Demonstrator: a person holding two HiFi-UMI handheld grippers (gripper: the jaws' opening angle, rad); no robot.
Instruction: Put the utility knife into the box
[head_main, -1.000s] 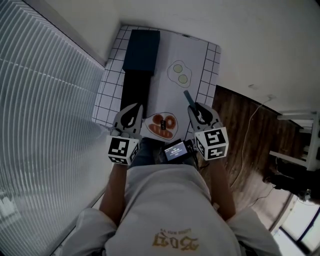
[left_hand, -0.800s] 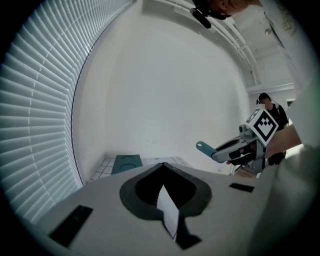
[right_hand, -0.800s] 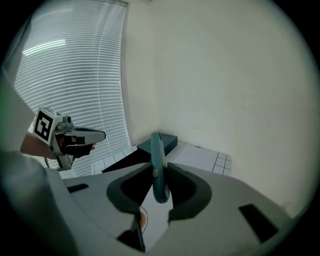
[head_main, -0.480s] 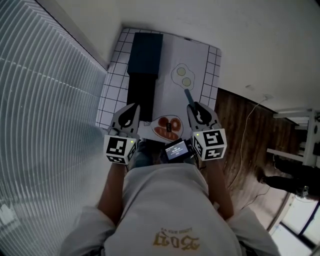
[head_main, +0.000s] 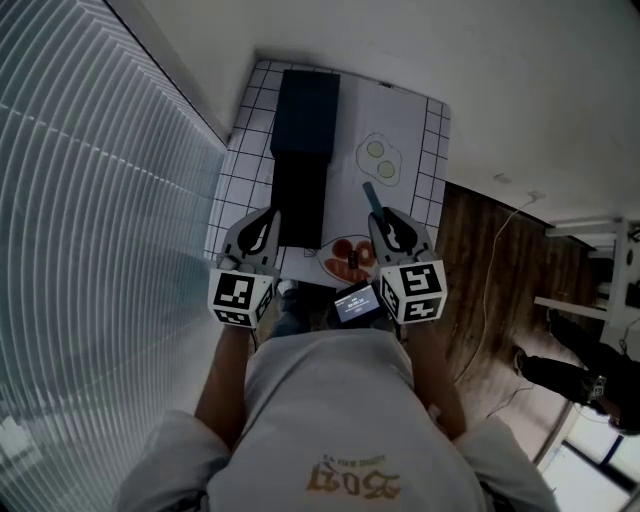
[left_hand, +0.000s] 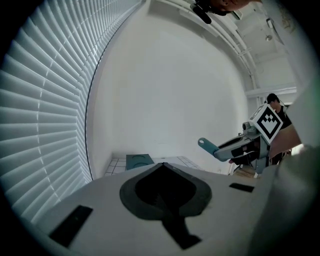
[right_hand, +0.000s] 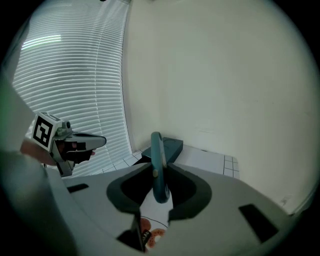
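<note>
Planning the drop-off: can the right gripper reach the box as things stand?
Probably yes. The right gripper, shut on the knife, has nothing standing between it and the box, which lies ahead to its left. The left gripper is on the box's other side.

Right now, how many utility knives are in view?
1. The knife is clamped in the right gripper, above the mat, short of the box. Another could lie unseen inside the box.
</note>
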